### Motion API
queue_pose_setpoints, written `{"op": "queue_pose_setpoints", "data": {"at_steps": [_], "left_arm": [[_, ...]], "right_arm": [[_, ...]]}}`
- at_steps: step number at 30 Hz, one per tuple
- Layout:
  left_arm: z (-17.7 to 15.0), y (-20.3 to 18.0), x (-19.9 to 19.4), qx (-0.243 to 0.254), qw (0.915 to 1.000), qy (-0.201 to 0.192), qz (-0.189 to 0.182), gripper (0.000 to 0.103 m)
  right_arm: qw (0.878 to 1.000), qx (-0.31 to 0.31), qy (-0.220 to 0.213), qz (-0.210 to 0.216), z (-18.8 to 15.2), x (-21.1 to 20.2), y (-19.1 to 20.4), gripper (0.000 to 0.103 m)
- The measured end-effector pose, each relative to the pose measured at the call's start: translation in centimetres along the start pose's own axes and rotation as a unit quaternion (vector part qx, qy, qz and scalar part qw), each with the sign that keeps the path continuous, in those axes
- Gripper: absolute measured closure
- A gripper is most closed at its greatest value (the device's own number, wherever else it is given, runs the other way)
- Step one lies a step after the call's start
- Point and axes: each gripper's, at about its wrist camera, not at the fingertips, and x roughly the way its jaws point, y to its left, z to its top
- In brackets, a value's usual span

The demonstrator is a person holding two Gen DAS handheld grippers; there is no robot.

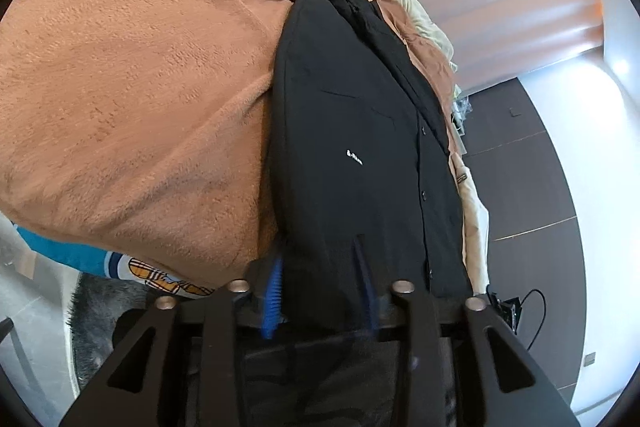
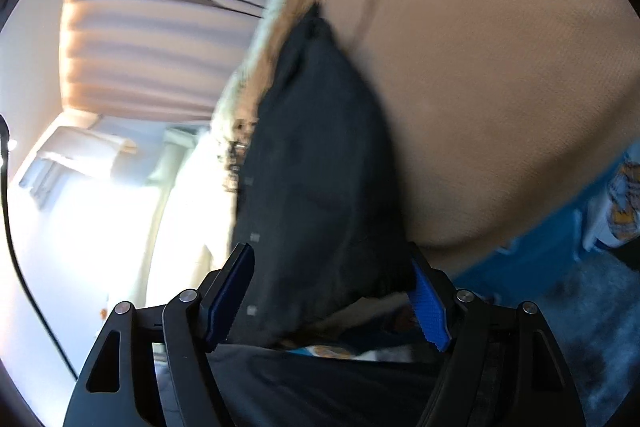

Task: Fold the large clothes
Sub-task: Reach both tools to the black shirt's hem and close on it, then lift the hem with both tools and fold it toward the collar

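Left wrist view: I see the black button-up shirt (image 1: 360, 147) lying folded lengthwise on the orange plush blanket (image 1: 132, 75), its long axis running straight away from my left gripper (image 1: 320, 295) toward the far collar end.
Left jaws: partly apart, with the shirt's near hem lying between the blue pads (image 1: 273, 295) – one pad is sharp, the other blurred behind cloth, so I cannot tell whether they press on it.
Shirt's look, left view: dark, matte, smooth on top, a row of buttons down the right edge and a small white logo (image 1: 353, 157) mid-panel; the far end bunches up.
Surroundings, left view: a cream cloth (image 1: 476, 223) lies along the shirt's right side, dark floor (image 1: 532, 179) beyond.

Right wrist view: the same shirt (image 2: 320, 167) rises ahead of my right gripper (image 2: 332, 307), its long axis again pointing away and slightly up-frame (this view is smeared, so detail is thin).
Right jaws: wide apart – the near corner of the shirt sits between the blue pads (image 2: 430, 311), neither visibly pressing it.
Key relation: both grippers sit at the same near hem, left and right of it; I judge the next fold would carry this end along the long axis toward the collar.
Nearer hand: I cannot tell; both look equally close.
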Motion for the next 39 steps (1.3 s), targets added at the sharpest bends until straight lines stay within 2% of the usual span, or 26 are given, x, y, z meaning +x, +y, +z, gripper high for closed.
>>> {"op": "queue_pose_setpoints", "data": {"at_steps": [2, 4, 6, 9, 12, 13, 15, 17, 22, 28, 36, 39], "left_arm": [[0.2, 0.1, 0.3, -0.004, 1.0, 0.0, 0.003, 0.063], [0.4, 0.1, 0.7, -0.007, 1.0, 0.001, 0.0, 0.063], [0.7, -0.1, 1.1, -0.005, 1.0, 0.002, 0.0, 0.063], [1.1, 0.0, 1.6, -0.01, 0.9999, 0.008, 0.0, 0.063], [1.1, 0.1, 1.8, -0.008, 0.9998, 0.015, 0.001, 0.064], [1.0, 0.0, 1.7, -0.004, 0.9999, 0.015, 0.007, 0.071], [1.0, -0.2, 1.6, 0.002, 0.9992, 0.013, 0.037, 0.086], [1.1, -0.3, 1.2, -0.007, 0.9997, 0.009, 0.023, 0.09], [1.7, -2.4, -1.7, 0.004, 0.9996, -0.029, -0.006, 0.094], [2.0, -5.9, -7.2, 0.032, 0.9956, -0.08, -0.035, 0.095], [0.3, -7.7, -13.7, 0.051, 0.9886, -0.121, -0.074, 0.095], [-0.6, -8.6, -14.9, 0.056, 0.9863, -0.132, -0.082, 0.095]], "right_arm": [[1.0, -0.001, -0.005, -0.001, 0.1, -0.1, 0.0, 0.028], [1.0, 0.001, -0.001, -0.02, 0.2, 0.5, -0.3, 0.028], [1.0, 0.004, 0.001, -0.028, 0.2, 1.2, -0.5, 0.032], [0.999, 0.004, -0.003, -0.048, 0.6, 2.3, -0.4, 0.045], [0.998, 0.002, -0.008, -0.065, 1.3, 3.1, 0.3, 0.072], [0.998, 0.0, -0.009, -0.068, 1.6, 2.8, 0.4, 0.081], [0.998, -0.01, -0.014, -0.064, 1.9, 2.6, 1.1, 0.087], [0.998, -0.023, -0.022, -0.053, 2.1, 2.2, 2.3, 0.091], [0.997, -0.051, -0.045, -0.025, 2.3, 0.7, 6.6, 0.094], [0.994, -0.09, -0.059, 0.004, 1.6, -1.6, 11.8, 0.094], [0.989, -0.126, -0.071, 0.042, -0.2, -5.4, 16.2, 0.094], [0.986, -0.142, -0.069, 0.047, -1.3, -7.0, 17.6, 0.094]]}}
